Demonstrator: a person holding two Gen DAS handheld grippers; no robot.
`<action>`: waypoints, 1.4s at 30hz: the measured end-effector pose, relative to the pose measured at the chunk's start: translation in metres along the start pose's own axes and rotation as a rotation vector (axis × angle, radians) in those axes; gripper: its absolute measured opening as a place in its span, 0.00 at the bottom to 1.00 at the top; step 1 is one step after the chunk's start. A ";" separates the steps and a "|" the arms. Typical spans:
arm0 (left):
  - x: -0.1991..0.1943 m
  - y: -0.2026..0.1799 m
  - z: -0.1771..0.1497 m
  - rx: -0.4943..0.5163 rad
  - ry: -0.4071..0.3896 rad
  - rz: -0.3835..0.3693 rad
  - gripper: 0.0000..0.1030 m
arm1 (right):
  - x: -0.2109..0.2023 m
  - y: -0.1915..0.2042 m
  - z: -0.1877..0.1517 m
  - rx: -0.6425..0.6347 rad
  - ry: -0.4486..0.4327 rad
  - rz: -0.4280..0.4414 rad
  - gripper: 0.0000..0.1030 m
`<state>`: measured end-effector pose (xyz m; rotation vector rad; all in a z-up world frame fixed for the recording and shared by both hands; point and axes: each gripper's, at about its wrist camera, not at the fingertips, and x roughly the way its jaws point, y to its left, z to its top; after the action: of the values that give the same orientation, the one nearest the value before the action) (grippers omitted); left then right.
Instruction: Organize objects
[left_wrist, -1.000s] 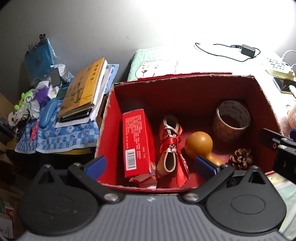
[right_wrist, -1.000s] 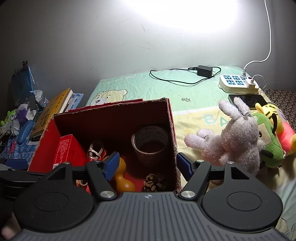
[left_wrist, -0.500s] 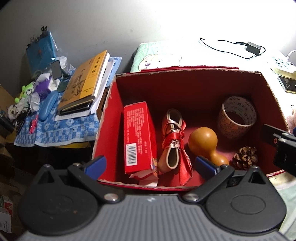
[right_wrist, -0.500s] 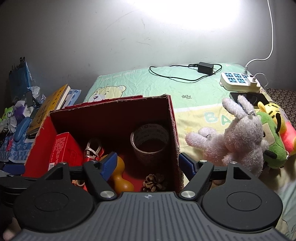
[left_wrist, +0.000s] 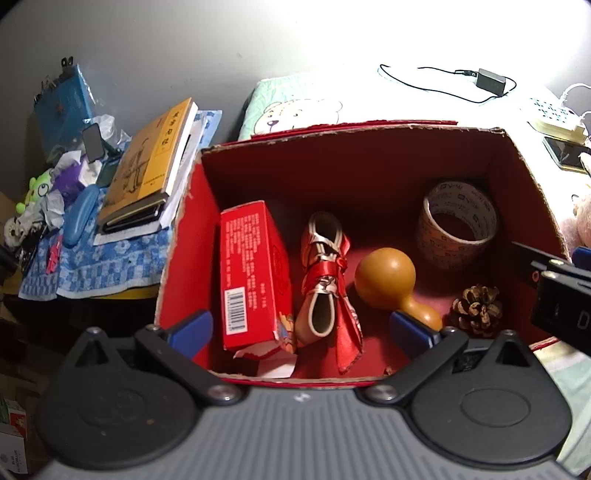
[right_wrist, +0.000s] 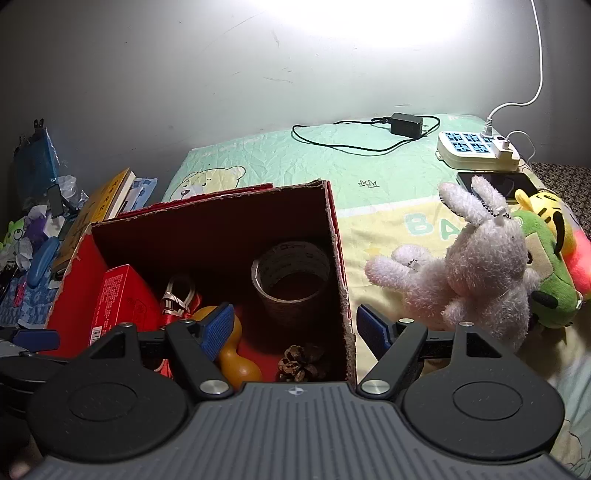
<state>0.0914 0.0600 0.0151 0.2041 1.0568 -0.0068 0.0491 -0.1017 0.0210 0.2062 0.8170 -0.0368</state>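
Both tongs, left (left_wrist: 301, 328) and right (right_wrist: 297, 326), stand wide and empty over the open red cardboard box (left_wrist: 369, 155) on the bed. Only the right view shows the white plush rabbit (right_wrist: 476, 266) beside the box; the left view alone shows the whole red carton (left_wrist: 251, 273) inside.

Ahead of my fingers the bed (right_wrist: 280, 155), under a green bear-print sheet, carries the red cardboard box (right_wrist: 338, 258). Right of my right fingers lie a white plush rabbit (right_wrist: 480, 266) and a green plush toy (right_wrist: 546, 273), touching. Farther ahead rest a black charger (right_wrist: 406, 124), a white power strip (right_wrist: 476, 149) and a phone (right_wrist: 513, 182).
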 end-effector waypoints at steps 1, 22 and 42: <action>0.000 0.000 0.000 -0.001 0.001 -0.001 0.98 | 0.000 0.001 0.000 -0.003 0.000 0.000 0.73; 0.006 0.003 0.001 -0.016 0.015 -0.004 0.98 | 0.006 0.002 0.002 -0.019 0.001 -0.005 0.73; 0.010 0.005 0.003 -0.026 0.004 -0.015 0.98 | 0.010 0.004 0.003 -0.028 0.006 -0.012 0.74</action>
<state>0.0993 0.0656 0.0084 0.1726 1.0617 -0.0066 0.0586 -0.0982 0.0169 0.1749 0.8243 -0.0360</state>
